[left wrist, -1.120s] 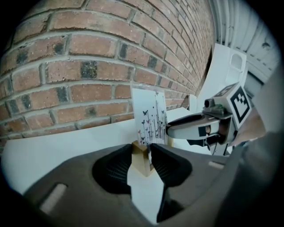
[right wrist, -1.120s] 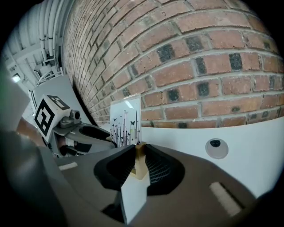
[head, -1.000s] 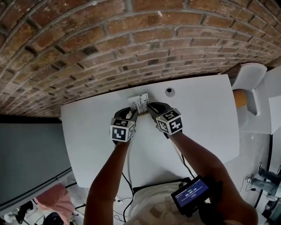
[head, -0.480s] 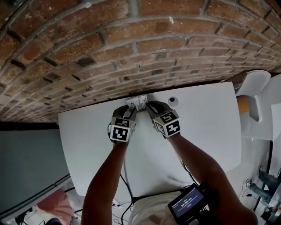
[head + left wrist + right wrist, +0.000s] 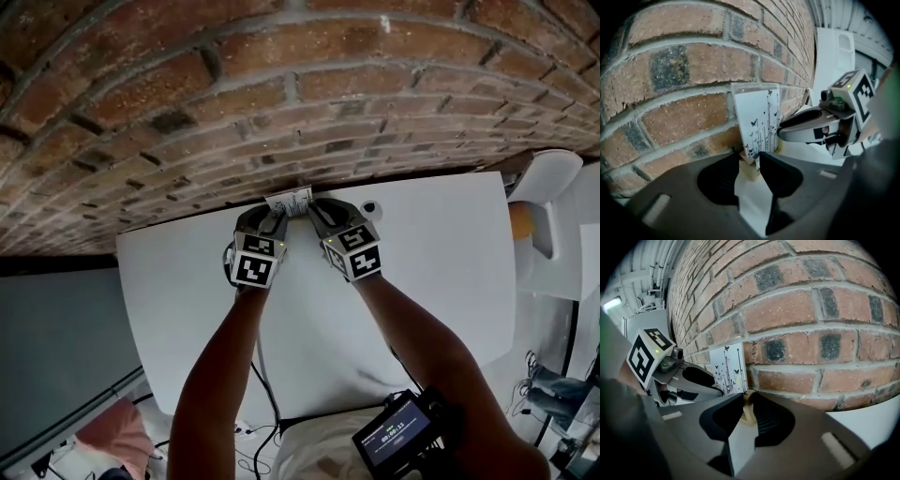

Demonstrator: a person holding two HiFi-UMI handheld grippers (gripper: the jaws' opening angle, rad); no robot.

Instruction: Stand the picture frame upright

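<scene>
The picture frame [image 5: 291, 201] is a white card printed with black stems and butterflies on a pale wooden base. It stands upright at the far edge of the white table [image 5: 441, 253], right against the brick wall [image 5: 281, 94]. My left gripper [image 5: 273, 221] is shut on its lower left corner, where the frame [image 5: 757, 119] rises just beyond the jaws of the left gripper [image 5: 749, 161]. My right gripper [image 5: 313, 216] is shut on the lower right corner. In the right gripper view the frame [image 5: 729, 366] stands above the right gripper [image 5: 746, 404], with the wooden base between the jaws.
A small round black-and-white object [image 5: 371, 207] lies on the table just right of the right gripper. A white chair [image 5: 544, 178] stands past the table's right end. Cables hang at the near edge, and a small screen [image 5: 398, 433] sits at the person's chest.
Both grippers have carried the frame away from me across the table to the brick wall, sinking slightly. Their grip on it has not changed.
</scene>
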